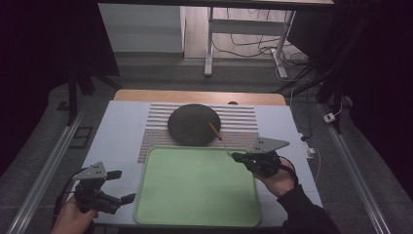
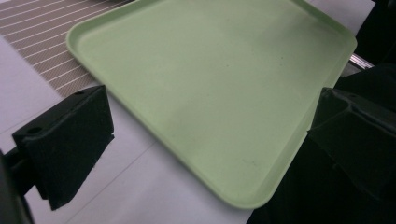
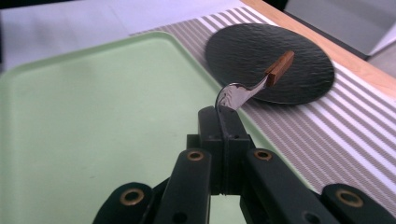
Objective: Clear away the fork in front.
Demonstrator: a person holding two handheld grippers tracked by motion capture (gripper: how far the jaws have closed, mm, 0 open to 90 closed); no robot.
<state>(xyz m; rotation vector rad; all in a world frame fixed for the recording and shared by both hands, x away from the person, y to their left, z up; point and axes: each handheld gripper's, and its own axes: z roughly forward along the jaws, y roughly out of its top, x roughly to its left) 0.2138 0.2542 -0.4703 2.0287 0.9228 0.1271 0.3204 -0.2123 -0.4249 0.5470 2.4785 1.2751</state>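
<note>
Your right tool (image 3: 223,116) is clamped on the spoon (image 3: 254,86) above the tray's (image 1: 195,214) far right corner, so lower it level onto the tray while your left tool (image 1: 119,186) waits wide open, empty.

Pale counter (image 1: 117,131) with a wooden far edge, filling the middle of the frame. Directly on it: a striped mat (image 1: 243,124) at upper centre and a green tray (image 1: 195,187) at lower centre, overlapping the mat's near edge.
</note>
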